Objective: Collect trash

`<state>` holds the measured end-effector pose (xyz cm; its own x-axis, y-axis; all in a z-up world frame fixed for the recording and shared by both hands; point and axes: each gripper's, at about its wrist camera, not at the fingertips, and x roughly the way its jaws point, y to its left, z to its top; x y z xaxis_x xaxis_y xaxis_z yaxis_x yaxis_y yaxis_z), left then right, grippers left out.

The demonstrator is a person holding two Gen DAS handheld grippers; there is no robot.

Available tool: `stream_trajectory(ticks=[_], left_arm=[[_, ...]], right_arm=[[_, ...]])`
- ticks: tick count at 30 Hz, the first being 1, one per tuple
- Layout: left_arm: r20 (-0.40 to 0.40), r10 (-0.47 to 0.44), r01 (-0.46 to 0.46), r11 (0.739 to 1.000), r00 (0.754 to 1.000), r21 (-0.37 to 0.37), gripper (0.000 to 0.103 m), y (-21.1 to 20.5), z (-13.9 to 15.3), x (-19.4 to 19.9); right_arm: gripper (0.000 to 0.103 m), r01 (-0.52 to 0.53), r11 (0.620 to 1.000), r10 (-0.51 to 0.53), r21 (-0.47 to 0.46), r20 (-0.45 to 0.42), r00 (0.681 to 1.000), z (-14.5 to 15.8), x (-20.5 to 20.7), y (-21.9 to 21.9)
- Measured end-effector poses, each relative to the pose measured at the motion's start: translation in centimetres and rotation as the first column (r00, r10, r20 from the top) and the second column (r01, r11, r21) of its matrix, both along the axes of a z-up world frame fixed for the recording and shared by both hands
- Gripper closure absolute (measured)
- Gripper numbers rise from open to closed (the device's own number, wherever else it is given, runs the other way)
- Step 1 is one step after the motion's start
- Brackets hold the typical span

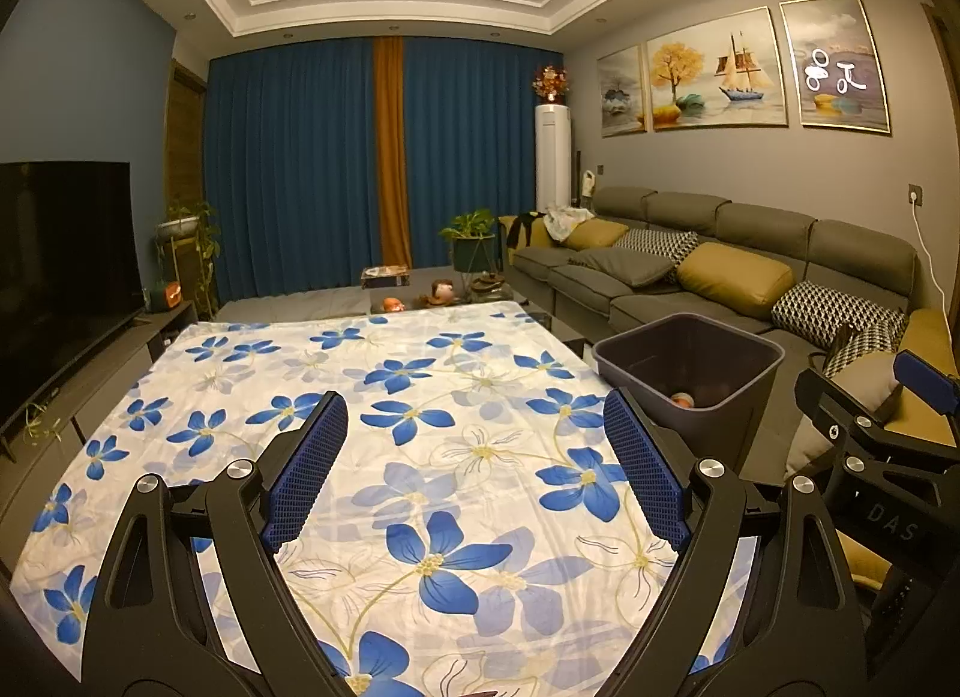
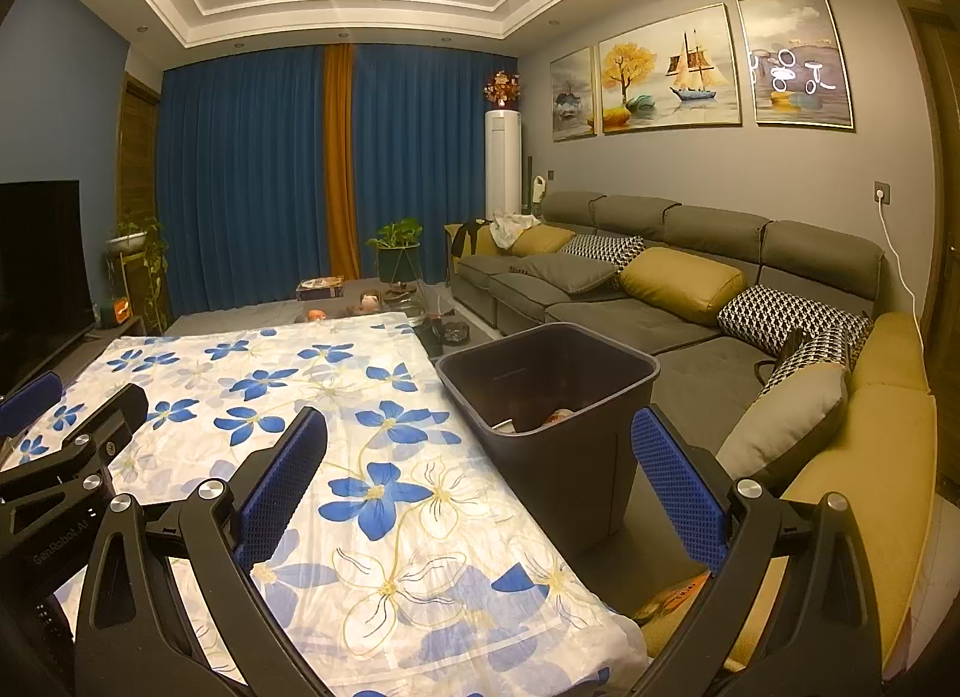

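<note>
A dark grey trash bin (image 1: 690, 373) (image 2: 549, 379) stands on the floor at the right edge of the table, with a few pieces of trash (image 1: 683, 399) (image 2: 558, 416) at its bottom. The table wears a white cloth with blue flowers (image 1: 420, 397) (image 2: 336, 427). Above the cloth my left gripper (image 1: 475, 427) hangs open, nothing between its blue pads. My right gripper (image 2: 483, 448) is open too, straddling the table's right edge and the bin, and holds nothing. Each gripper shows at the side of the other's view.
A long grey and mustard sofa (image 2: 690, 301) with cushions runs along the right wall behind the bin. A television (image 1: 60, 253) stands on a low cabinet at left. Small items and a potted plant (image 1: 471, 235) sit beyond the table's far end.
</note>
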<state>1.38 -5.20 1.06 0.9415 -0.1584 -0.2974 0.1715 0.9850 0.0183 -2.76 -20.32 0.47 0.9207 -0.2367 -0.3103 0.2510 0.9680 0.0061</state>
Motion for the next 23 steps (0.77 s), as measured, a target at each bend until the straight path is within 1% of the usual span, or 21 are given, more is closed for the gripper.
stream_trajectory(ticks=[11, 17, 20, 23], left_arm=[[0.002, 0.01, -0.01, 1.0, 1.0, 0.002, 0.016, 0.22, 0.11, -0.08], [0.007, 0.037, -0.037, 0.999, 0.999, 0.023, 0.006, 0.17, 0.26, -0.15], [0.012, 0.051, -0.052, 0.998, 0.999, 0.027, 0.006, 0.19, 0.33, -0.29], [-0.002, 0.049, -0.049, 0.999, 0.999, 0.016, 0.006, 0.37, 0.34, -0.11]], right_arm=[[0.005, -0.001, 1.0, 0.001, -0.001, 0.003, 1.0, 0.04, -0.04, 0.0], [0.005, -0.003, 1.0, 0.003, -0.002, 0.005, 1.0, 0.21, 0.0, -0.01], [0.005, -0.003, 1.0, 0.003, 0.0, 0.005, 1.0, 0.24, 0.08, 0.01], [0.005, -0.004, 1.0, 0.004, -0.002, 0.006, 1.0, 0.25, 0.08, 0.02]])
